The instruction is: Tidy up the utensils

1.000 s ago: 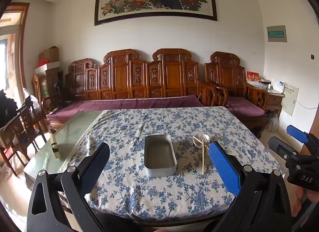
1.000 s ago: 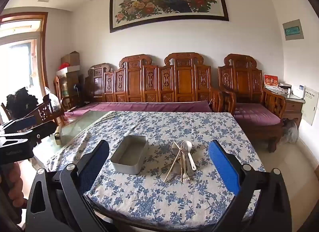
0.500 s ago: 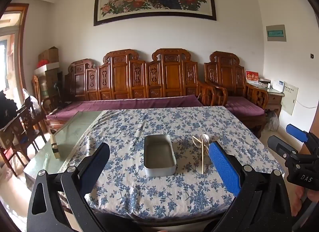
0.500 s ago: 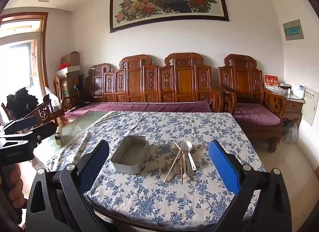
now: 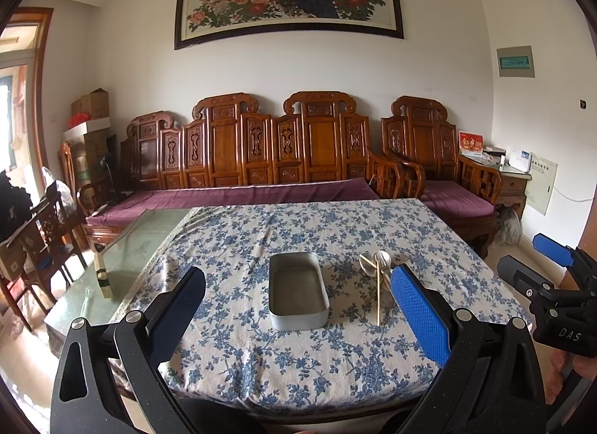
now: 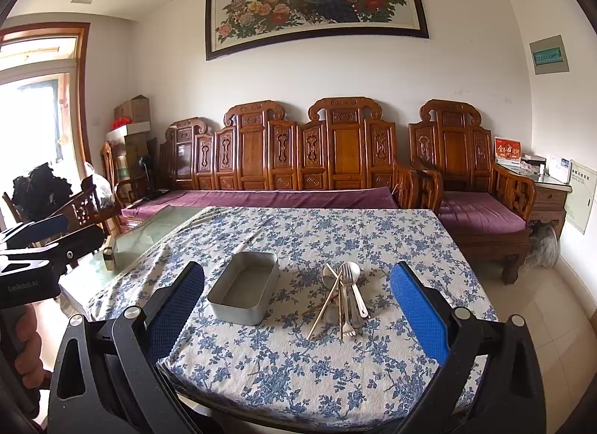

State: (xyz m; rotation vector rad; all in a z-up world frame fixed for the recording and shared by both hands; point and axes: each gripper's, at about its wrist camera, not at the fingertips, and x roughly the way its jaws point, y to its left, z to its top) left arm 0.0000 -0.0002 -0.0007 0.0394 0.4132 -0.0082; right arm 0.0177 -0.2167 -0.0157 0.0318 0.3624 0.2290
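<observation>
An empty grey metal tin [image 5: 297,292] [image 6: 244,292] sits on the table with the blue-flowered cloth [image 5: 306,359] [image 6: 298,367]. To its right lies a pile of utensils [image 6: 341,297] [image 5: 378,277]: chopsticks, a fork and spoons. My left gripper [image 5: 298,307] is open and empty, held in front of the table's near edge, facing the tin. My right gripper [image 6: 298,307] is open and empty, also short of the near edge, between tin and utensils. Each gripper shows at the edge of the other's view.
A bare glass strip of the table [image 5: 123,258] on the left carries a small brush [image 5: 102,277]. A carved wooden sofa with purple cushions [image 5: 261,191] stands behind the table. Wooden chairs [image 5: 41,240] stand at left.
</observation>
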